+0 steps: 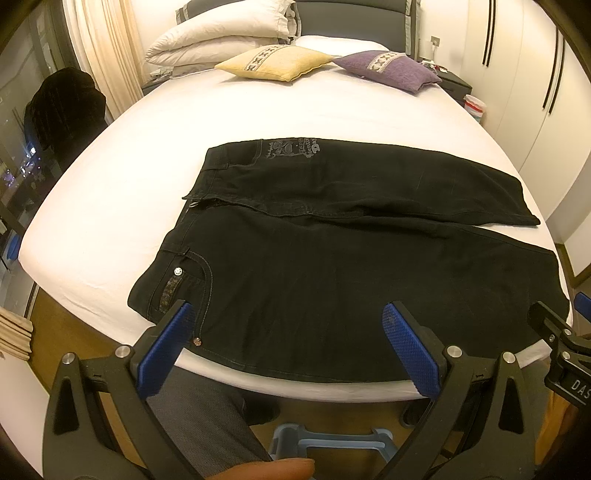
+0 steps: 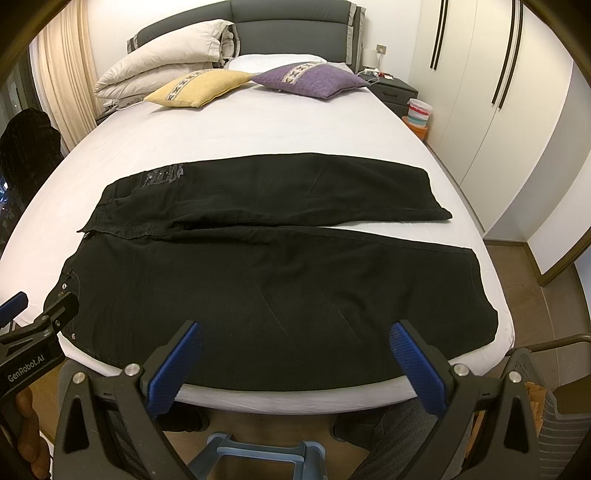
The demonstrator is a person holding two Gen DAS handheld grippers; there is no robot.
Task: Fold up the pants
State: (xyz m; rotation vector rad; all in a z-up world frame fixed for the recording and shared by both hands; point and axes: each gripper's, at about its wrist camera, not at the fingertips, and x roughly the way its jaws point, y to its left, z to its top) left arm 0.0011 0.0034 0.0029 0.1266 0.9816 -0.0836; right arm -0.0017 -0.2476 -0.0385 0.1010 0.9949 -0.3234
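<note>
Black pants (image 1: 332,258) lie flat across the foot of a white bed (image 1: 258,110), waist to the left, both legs running right, side by side. They also show in the right wrist view (image 2: 277,280). My left gripper (image 1: 288,317) is open and empty, hovering over the near edge by the waist pocket. My right gripper (image 2: 295,336) is open and empty over the near leg, toward the hem end. Each gripper's tip shows at the edge of the other's view.
A yellow cushion (image 1: 273,62), a purple cushion (image 1: 388,68) and a folded white duvet (image 1: 221,33) lie at the head of the bed. White wardrobes (image 2: 498,92) stand at the right, with a nightstand (image 2: 395,90) and a small bin (image 2: 419,110).
</note>
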